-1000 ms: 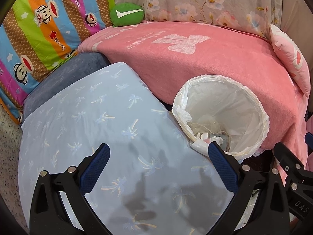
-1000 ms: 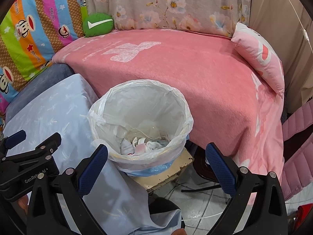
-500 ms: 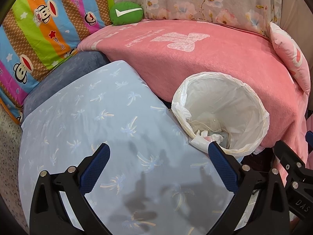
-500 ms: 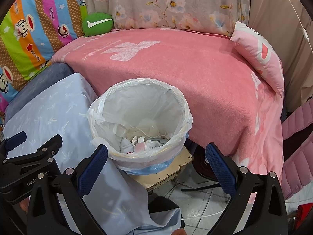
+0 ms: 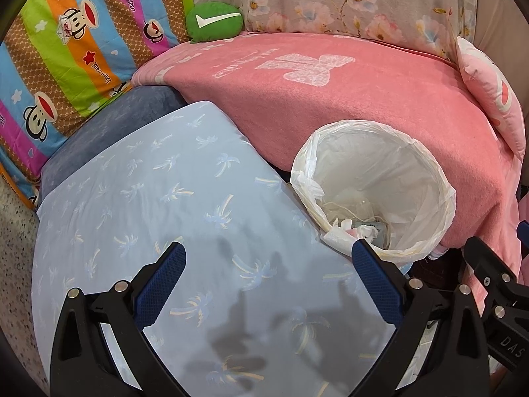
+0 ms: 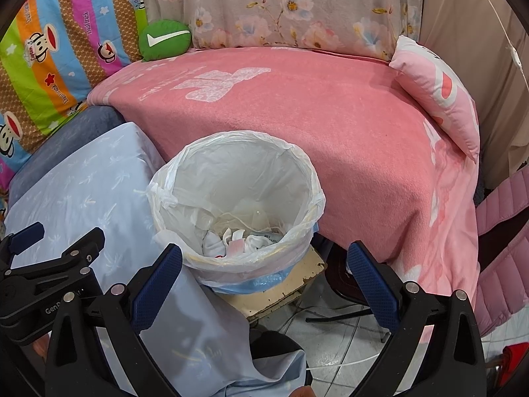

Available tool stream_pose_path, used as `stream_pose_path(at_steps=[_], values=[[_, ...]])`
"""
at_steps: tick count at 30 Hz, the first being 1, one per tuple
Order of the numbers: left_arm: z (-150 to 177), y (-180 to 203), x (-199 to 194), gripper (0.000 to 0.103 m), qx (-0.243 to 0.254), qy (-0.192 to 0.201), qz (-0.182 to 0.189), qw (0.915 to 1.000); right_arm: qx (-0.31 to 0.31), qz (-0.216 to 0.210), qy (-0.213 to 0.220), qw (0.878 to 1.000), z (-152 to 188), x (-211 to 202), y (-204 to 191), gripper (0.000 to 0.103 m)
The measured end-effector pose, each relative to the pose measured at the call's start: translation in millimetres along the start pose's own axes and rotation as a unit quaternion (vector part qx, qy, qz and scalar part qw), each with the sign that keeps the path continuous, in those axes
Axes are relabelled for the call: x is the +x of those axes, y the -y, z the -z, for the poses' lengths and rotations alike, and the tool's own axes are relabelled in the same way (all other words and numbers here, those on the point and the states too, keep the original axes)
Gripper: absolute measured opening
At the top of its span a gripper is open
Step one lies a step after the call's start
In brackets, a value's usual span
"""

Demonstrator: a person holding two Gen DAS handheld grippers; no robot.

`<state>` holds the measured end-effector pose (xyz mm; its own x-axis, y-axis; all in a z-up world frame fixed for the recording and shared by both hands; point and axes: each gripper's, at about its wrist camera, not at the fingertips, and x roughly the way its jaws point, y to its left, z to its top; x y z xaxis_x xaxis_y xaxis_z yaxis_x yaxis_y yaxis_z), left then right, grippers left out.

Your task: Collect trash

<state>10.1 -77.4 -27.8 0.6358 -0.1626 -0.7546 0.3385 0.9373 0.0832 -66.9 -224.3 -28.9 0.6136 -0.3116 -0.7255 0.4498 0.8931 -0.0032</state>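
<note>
**Inspector:** While both tools hang idle, note positions. The left gripper point(image 5: 267, 271) has its jaws spread over the pale blue palm-print cloth point(image 5: 158, 205), holding nothing. The right gripper point(image 6: 264, 273) is likewise spread and empty, just short of the lined waste bin point(image 6: 307, 178).

**Assistant:** And the trash?

**Inspector:** Crumpled white tissues point(image 6: 231, 241) lie at the bottom of the bin, which stands on a worn board point(image 6: 281, 291) between the blue cloth and the pink blanket point(image 6: 330, 115).

**Assistant:** Handling?

**Inspector:** By my judgement, light and soft; the tissues would crush under any pinch. The thin liner point(image 5: 439, 185) looks slippery and could tear. I would grip its bunched, knotted fold at the rim point(image 6: 162, 195), not the taut film.
</note>
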Motion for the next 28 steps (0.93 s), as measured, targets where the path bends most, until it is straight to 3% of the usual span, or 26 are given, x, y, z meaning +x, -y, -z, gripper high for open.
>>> stream_pose_path(at_steps=[28], values=[[2.9,-4.0,1.2,0.096,-0.001,-0.014,0.003,0.9999,0.0,0.001,-0.002,1.0,2.2,0.0,-0.9,0.097]])
